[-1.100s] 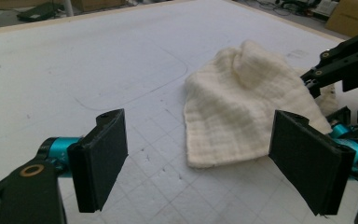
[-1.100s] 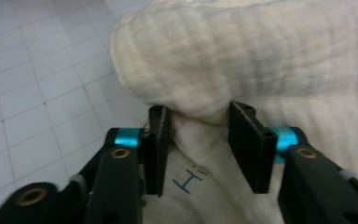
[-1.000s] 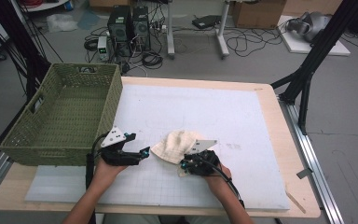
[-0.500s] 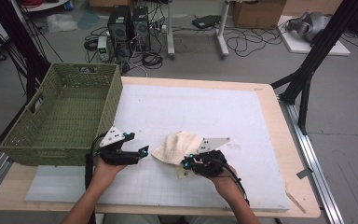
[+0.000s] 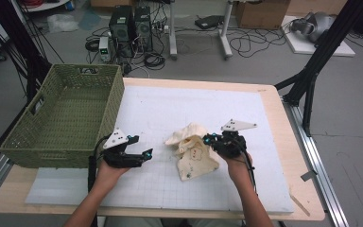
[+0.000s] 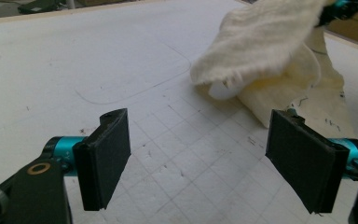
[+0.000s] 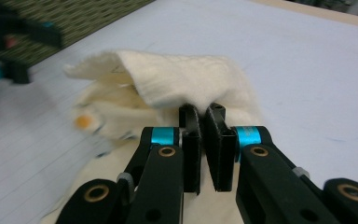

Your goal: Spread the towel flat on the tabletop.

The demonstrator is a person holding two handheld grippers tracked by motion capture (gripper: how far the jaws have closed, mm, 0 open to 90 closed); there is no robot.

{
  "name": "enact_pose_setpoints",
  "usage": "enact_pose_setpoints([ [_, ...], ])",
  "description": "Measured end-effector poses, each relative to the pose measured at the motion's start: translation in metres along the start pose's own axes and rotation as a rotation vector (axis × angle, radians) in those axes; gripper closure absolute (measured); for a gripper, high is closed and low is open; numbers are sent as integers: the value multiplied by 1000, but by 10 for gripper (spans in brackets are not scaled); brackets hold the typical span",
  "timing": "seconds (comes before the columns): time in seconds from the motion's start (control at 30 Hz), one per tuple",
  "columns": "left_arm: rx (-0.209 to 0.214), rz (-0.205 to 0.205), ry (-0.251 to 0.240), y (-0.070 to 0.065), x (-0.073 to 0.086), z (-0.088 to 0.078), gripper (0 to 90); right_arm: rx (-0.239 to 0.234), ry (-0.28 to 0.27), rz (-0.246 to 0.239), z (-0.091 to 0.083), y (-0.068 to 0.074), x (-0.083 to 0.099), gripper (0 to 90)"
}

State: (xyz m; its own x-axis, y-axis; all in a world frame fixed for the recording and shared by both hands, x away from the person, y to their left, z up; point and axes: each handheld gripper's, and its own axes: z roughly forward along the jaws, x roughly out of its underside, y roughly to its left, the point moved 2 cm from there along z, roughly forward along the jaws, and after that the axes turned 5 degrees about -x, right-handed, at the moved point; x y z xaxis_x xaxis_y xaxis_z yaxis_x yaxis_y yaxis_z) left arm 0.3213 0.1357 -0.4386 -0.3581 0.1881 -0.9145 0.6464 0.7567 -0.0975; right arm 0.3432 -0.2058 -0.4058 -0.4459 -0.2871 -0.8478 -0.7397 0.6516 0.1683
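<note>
A cream cloth (image 5: 194, 158) with small printed marks lies crumpled near the middle of the white mat (image 5: 179, 109). My right gripper (image 5: 207, 140) is shut on the cloth's upper edge, holding that fold a little off the mat. In the right gripper view the pads (image 7: 191, 128) pinch the cloth (image 7: 168, 79) tightly between them. My left gripper (image 5: 147, 154) rests open just left of the cloth, apart from it. The left gripper view has wide-set pads (image 6: 106, 151) with bare mat between them and the cloth (image 6: 270, 51) lifted ahead.
A green woven basket (image 5: 61, 118) stands at the table's left, partly over the mat, just behind my left hand. Wooden table edge (image 5: 288, 142) borders the mat on the right. Cables and computer cases lie on the floor behind.
The right gripper has closed on the cloth's edge and risen toward the right, pulling the cloth up and spreading a flap toward the front. The left gripper has not moved.
</note>
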Motion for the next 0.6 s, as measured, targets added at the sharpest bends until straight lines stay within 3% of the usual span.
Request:
enact_pose_setpoints([
  [0.43,14,1,5,-1,1,2,231,274,27,186,4,-73,8,855],
  [0.53,15,0,6,-1,1,2,232,343,49,213,3,-84,14,855],
  [0.6,15,-2,8,-1,2,2,232,417,83,208,3,-89,18,855],
])
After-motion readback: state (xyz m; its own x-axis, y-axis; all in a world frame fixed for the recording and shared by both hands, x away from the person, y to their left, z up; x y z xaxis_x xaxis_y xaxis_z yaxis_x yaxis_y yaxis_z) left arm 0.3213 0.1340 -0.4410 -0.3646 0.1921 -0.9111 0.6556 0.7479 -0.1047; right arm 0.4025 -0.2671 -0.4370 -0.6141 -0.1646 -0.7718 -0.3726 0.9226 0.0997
